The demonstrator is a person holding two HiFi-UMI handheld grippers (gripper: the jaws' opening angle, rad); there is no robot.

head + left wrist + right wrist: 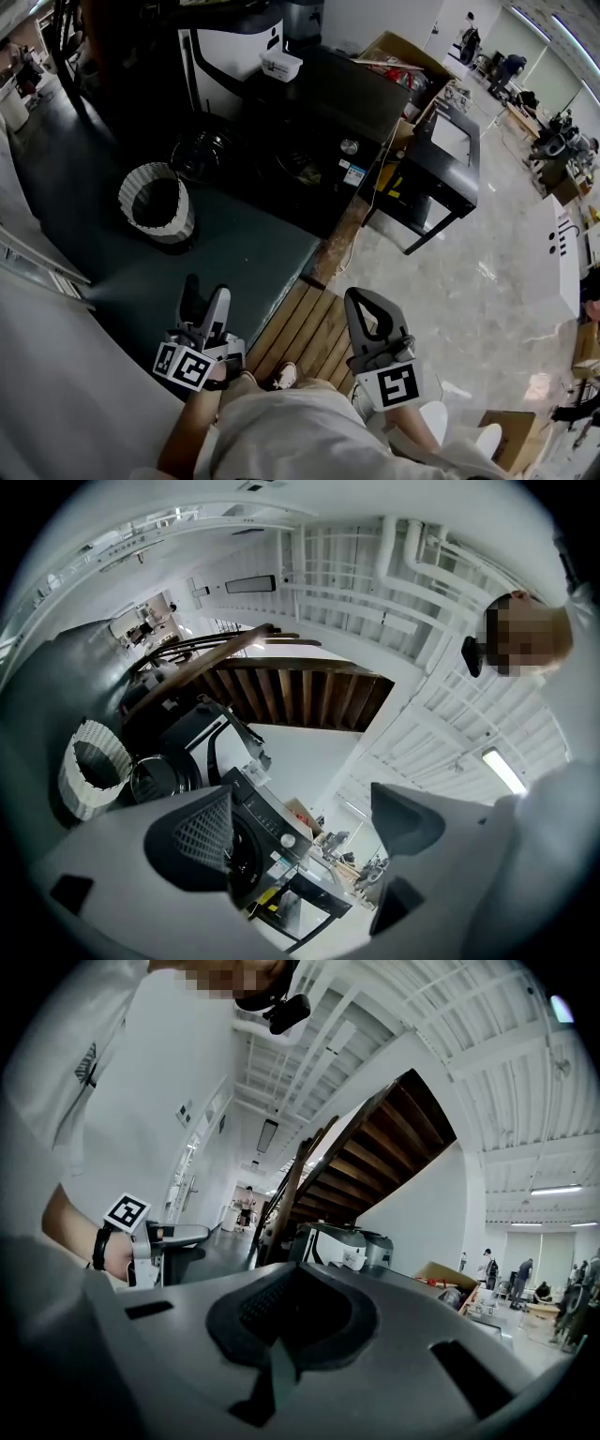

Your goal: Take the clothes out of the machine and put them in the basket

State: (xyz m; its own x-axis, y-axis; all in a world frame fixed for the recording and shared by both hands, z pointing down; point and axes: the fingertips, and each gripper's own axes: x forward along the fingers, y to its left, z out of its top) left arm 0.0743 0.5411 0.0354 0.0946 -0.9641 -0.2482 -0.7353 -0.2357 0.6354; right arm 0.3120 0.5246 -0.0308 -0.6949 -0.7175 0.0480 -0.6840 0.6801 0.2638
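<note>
A white ribbed basket (pixel 184 217) stands on the dark floor mat, ahead and to the left of me, and its inside looks dark. Right of it is the black washing machine (pixel 323 112), with its round door (pixel 200 150) swung open toward the basket. I see no clothes in any view. My left gripper (pixel 203 298) is held low near my body, open with nothing between its fingers. In the left gripper view the machine (pixel 251 825) and the basket (pixel 89 766) lie beyond the left gripper (pixel 300 825). My right gripper (pixel 366 307) is shut and empty. The right gripper (pixel 291 1314) points toward the machine (pixel 339 1241).
A small white tray (pixel 281 64) sits on the machine's top. A black table (pixel 441 173) and an open cardboard box (pixel 403 54) stand to the right. Wooden decking (pixel 309 328) lies under my feet, beside the pale tiled floor. People stand far off at the back right.
</note>
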